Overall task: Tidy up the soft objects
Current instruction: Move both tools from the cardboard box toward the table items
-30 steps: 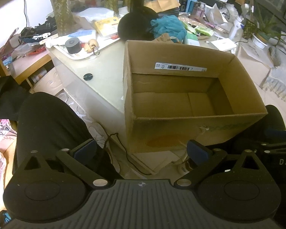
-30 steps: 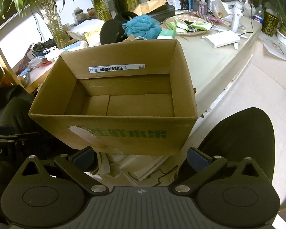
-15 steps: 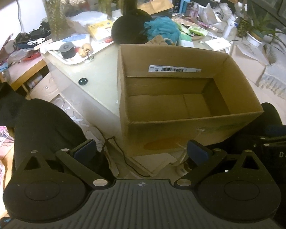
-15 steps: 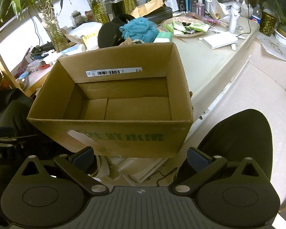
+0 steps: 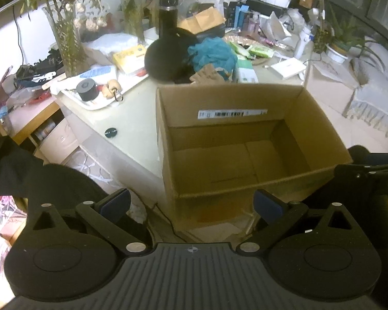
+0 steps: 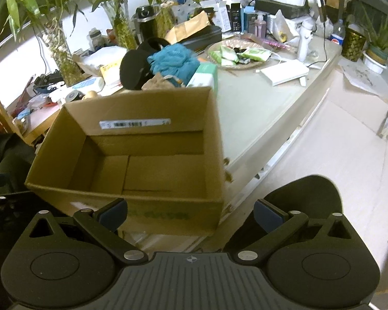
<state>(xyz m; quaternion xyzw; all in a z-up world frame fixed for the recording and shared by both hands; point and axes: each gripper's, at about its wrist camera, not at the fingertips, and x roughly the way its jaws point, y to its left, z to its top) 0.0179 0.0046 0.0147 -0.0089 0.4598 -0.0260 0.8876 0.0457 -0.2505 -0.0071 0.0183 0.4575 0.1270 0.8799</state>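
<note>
Both wrist views now sit closer over the cardboard box [image 5: 235,155] than a second ago, so its near rim has dropped to just ahead of the fingertips, while the box itself rests where it did on the near edge of the pale table [image 5: 132,118]. From the left gripper [image 5: 192,204] the box lies at 12 to 1 o'clock, its long axis running from 9 toward 3 o'clock, mouth facing up, the barcode label [image 5: 232,113] on the inner far wall. Its near side overhangs the table edge. The left gripper's jaws are spread wide with nothing between them, and the right gripper [image 6: 191,210] is likewise spread and empty, with the box at its 11 o'clock. Inside the box the floor flaps are bare. Open tabletop lies at 10 o'clock of the box in the left view, with only a small dark disc [image 5: 110,132] on it, and in the right view a wide bare strip of table runs off at 1 o'clock. Behind the far wall, at 12 o'clock, the soft things crowd together: a teal mesh sponge [image 6: 173,62], a tan cloth [image 6: 160,82] touching the box rim, and a black cap [image 6: 135,68]. A white tray [image 5: 90,103] sits at 10 o'clock.
</note>
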